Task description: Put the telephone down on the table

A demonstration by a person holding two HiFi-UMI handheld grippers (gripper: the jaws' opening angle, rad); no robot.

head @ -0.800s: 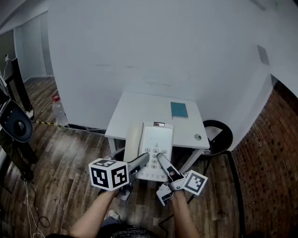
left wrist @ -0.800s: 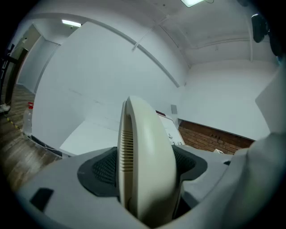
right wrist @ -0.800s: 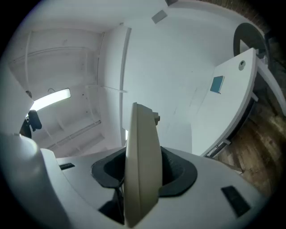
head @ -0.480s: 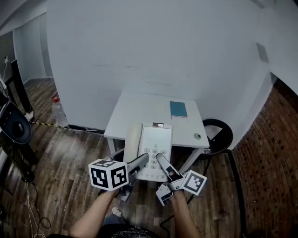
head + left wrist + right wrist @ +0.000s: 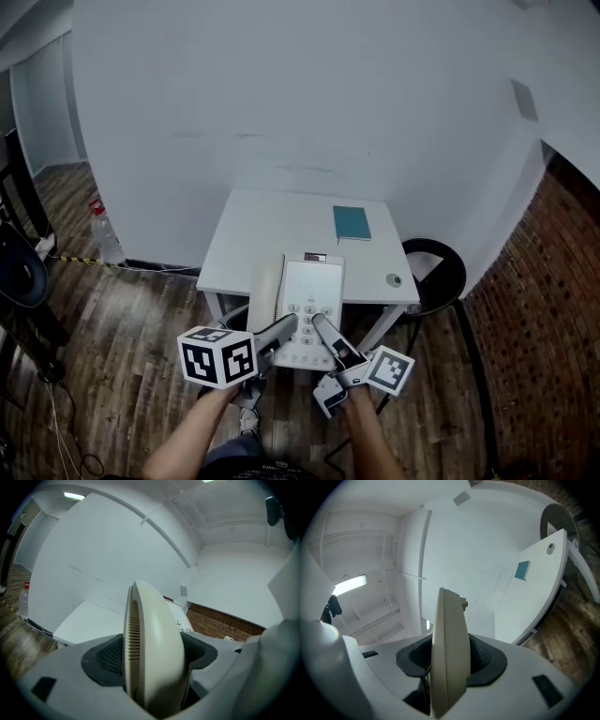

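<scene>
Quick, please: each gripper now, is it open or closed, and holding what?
Left gripper: jaws closed on the telephone, at its handset side.
Right gripper: jaws closed on the telephone's near edge.

White table (image 5: 253,234) on a wooden floor (image 5: 141,309)
A teal notebook (image 5: 352,223) lies flat near the table's far right side. A small round object (image 5: 394,279) sits by the near right corner, well apart from the notebook.
</scene>
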